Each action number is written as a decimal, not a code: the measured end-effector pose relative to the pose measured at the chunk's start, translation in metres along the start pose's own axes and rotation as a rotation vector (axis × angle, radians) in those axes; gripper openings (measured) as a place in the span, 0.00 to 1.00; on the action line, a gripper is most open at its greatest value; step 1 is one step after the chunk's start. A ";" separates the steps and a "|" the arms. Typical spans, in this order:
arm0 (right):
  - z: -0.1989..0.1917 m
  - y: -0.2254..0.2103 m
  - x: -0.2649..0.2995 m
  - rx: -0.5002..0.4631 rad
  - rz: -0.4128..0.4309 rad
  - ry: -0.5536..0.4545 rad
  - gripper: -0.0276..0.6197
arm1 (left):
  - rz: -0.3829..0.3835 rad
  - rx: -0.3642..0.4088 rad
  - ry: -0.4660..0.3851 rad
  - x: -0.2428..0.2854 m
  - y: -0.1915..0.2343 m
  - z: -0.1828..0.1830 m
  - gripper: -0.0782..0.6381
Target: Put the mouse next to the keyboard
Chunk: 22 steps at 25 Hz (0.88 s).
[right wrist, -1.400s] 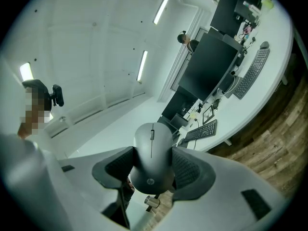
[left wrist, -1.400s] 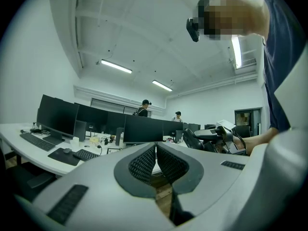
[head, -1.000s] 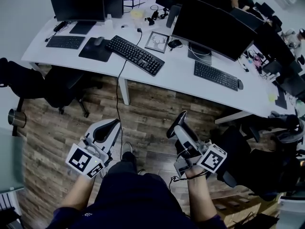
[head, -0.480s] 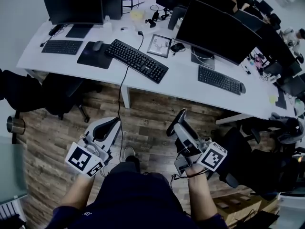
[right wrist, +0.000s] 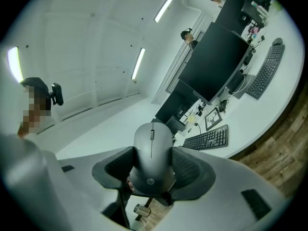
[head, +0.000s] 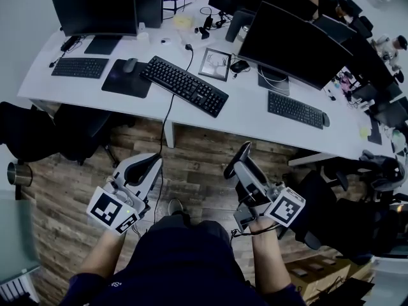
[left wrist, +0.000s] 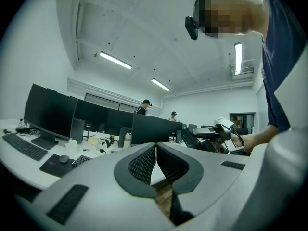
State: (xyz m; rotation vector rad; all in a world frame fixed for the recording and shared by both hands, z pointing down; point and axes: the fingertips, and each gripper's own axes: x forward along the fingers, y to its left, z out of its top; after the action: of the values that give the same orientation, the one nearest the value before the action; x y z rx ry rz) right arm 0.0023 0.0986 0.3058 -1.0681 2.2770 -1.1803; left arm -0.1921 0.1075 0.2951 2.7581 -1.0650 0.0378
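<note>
Versus a second ago: counter [head: 245,118] sits lower in the head view, so its front edge is closer to both grippers. The grippers hold the same spots in the frame and the grip is unchanged.

Right gripper [head: 244,163]: fingers clamped on the sides of the grey mouse [right wrist: 152,153], held out over the floor at lower centre-right, well short of the counter. Left gripper [left wrist: 156,163]: fingers together, nothing between them, lower centre-left.

Black keyboard [head: 183,85] lies diagonally at upper centre of the counter, its cable [head: 162,129] dropping over the front edge. Left of it is a dark mouse pad [head: 126,77] with a second mouse [head: 130,64] (not the one in hand). A small picture frame [head: 215,64] stands just right of the keyboard's far end. Big monitor [head: 293,43] at upper right with another keyboard [head: 296,109] in front of it.

White counter, wood plank floor [head: 197,164], open office. Bare counter strip along the front edge below the keyboard. Black chair [head: 48,129] at left, more chairs at right; floor between them is open.
</note>
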 end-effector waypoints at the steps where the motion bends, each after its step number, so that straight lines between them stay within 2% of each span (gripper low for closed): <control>1: 0.000 0.000 0.002 -0.003 -0.001 -0.001 0.44 | -0.001 -0.001 0.001 0.000 0.002 0.000 0.16; 15: 0.015 -0.021 0.012 -0.035 -0.020 -0.002 0.44 | -0.008 -0.006 0.018 0.021 0.017 -0.006 0.16; 22: 0.033 -0.042 0.023 0.001 -0.016 0.001 0.44 | 0.013 -0.001 0.024 0.046 0.024 -0.003 0.16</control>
State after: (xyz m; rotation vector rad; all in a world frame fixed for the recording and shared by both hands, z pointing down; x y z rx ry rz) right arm 0.0272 0.0480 0.3209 -1.0873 2.2725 -1.1885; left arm -0.1738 0.0603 0.3063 2.7427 -1.0760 0.0724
